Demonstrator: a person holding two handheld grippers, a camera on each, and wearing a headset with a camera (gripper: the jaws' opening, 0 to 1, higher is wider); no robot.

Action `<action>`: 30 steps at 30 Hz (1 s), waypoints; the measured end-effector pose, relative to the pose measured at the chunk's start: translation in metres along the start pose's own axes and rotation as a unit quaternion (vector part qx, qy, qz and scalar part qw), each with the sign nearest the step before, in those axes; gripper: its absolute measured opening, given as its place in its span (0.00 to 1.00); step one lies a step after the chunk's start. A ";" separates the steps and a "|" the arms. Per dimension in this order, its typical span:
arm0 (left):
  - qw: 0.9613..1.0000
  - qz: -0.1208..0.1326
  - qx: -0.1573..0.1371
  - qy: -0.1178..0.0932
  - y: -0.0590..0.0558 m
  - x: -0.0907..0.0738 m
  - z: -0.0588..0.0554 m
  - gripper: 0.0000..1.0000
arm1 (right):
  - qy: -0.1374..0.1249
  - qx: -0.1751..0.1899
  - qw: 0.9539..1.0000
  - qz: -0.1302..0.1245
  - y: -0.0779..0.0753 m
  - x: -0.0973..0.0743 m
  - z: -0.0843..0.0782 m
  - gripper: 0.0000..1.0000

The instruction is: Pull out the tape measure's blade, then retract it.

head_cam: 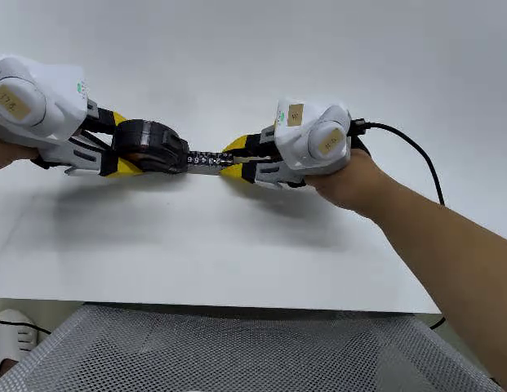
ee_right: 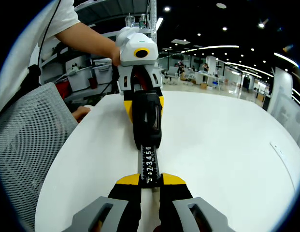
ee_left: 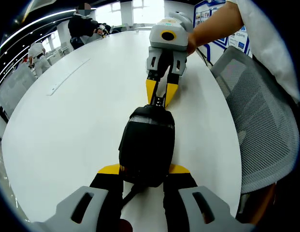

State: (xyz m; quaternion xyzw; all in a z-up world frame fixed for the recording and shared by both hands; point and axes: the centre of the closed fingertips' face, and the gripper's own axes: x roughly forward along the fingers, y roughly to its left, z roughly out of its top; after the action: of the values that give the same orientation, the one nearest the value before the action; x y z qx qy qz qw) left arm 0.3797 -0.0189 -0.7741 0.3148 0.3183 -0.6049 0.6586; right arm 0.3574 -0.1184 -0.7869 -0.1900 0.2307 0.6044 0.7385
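the white table (head_cam: 237,261) lies under everything, smooth and bare around the work, so judge that the case would skate on it if you let it rest there

the tape measure (head_cam: 148,147) sits low over the table, on the left in the head view; whether it touches the surface is not clear. your left tongs (ee_left: 145,170) are closed to the width of its black case, with the yellow tips pressed against its two flanks. treat that case as the heavy, rigid part. its shell is rounded, so it may twist in the tips if the pull goes off line. a hold across the broad middle, as you have it, looks like the right place

a short length of blade (ee_right: 149,162) is out, with a few printed numbers showing. it runs straight from the mouth of the case to your right tongs (ee_right: 150,180), which are pinched almost shut on its free end. expect the blade to be thin, light and springy: stiff along its length, quick to kink if bent sideways, and slick on its faces. the spring will likely tug it back, so grip it flat-on near the end

the end hook is hidden between the tips, so you cannot tell whether you are holding it
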 end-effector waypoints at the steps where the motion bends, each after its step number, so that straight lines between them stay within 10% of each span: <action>1: 1.000 0.000 -0.001 0.000 0.000 0.000 0.000 0.26 | 0.001 0.000 1.000 -0.001 0.000 -0.001 -0.001 0.09; 30: 1.000 0.004 -0.006 -0.002 0.000 0.000 0.000 0.26 | 0.019 -0.008 1.000 -0.007 -0.006 -0.022 -0.016 0.09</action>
State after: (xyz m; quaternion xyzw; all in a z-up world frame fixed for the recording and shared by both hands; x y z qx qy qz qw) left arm 0.3801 -0.0188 -0.7741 0.3111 0.3195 -0.6011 0.6632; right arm 0.3577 -0.1468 -0.7874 -0.2087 0.2391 0.5975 0.7364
